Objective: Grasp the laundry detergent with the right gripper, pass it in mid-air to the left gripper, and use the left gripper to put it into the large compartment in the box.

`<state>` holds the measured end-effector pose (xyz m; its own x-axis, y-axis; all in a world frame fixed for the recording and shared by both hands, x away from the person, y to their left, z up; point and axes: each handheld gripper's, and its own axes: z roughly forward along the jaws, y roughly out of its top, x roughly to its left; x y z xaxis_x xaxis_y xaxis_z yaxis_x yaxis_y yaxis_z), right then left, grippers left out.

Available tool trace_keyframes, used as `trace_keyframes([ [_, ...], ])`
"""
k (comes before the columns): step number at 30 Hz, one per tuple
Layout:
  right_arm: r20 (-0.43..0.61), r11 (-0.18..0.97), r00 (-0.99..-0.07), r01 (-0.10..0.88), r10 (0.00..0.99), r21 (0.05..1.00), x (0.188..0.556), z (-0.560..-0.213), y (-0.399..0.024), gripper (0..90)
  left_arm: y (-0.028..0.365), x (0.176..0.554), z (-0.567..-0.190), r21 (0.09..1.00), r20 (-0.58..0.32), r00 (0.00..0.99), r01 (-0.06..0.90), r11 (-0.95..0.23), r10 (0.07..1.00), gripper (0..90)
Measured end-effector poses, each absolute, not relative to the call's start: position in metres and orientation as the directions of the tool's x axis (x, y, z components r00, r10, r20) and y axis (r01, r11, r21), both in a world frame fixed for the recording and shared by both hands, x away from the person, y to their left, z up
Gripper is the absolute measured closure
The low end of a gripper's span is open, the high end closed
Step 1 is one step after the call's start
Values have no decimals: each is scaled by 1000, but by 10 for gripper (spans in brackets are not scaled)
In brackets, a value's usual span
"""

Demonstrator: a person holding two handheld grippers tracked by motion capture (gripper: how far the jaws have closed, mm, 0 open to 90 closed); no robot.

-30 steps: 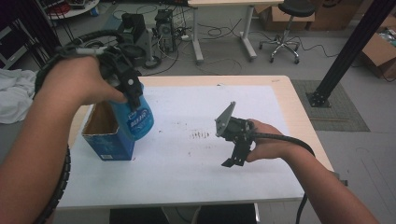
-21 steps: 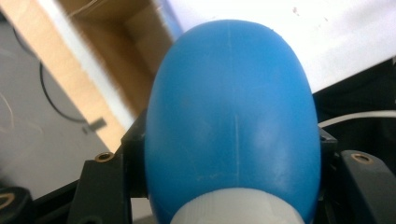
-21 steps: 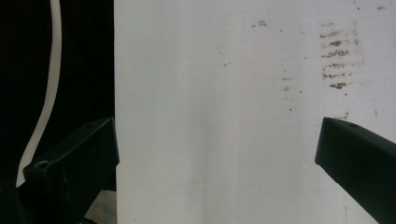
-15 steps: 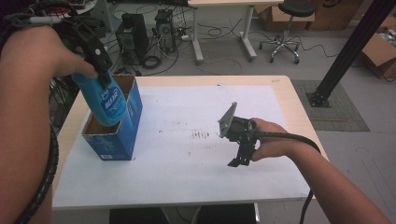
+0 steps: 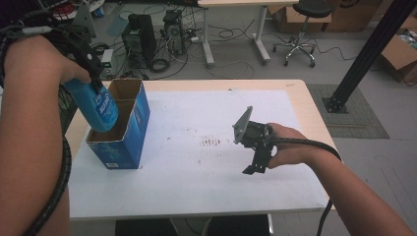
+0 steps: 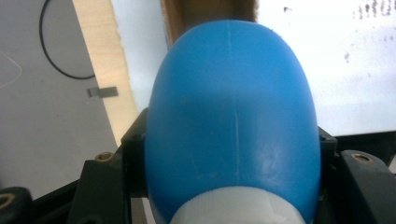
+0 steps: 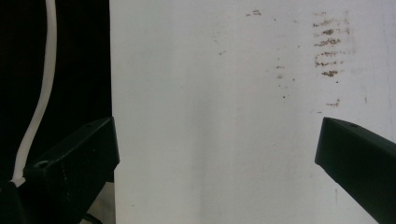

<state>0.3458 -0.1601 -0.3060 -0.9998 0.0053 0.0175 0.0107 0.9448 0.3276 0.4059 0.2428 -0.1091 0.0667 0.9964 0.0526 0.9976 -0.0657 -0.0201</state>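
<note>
We see a grey floor beyond the table: computer towers, office chair, cardboard boxes.

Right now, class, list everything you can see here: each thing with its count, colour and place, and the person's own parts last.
Bottle: one, blue with a white cap, held tilted over the box's open top.
Box: one, blue outside, brown inside, open, at the table's left.
Table: one, white sheet on a pale wood top, with brown marks at the middle.
Computers: two, dark, on the floor beyond the table.
Stool: one, black, on the far floor.
Left tool: black, shut on the bottle.
Right tool: black, open, above the sheet.
</note>
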Motion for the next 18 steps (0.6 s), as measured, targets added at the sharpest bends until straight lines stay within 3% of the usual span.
trace_keyframes([
  [18,22,945,-1000,24,18,325,348,-312,-164,0,247,423,-163,-51,36,44,998,-42,998,389],
])
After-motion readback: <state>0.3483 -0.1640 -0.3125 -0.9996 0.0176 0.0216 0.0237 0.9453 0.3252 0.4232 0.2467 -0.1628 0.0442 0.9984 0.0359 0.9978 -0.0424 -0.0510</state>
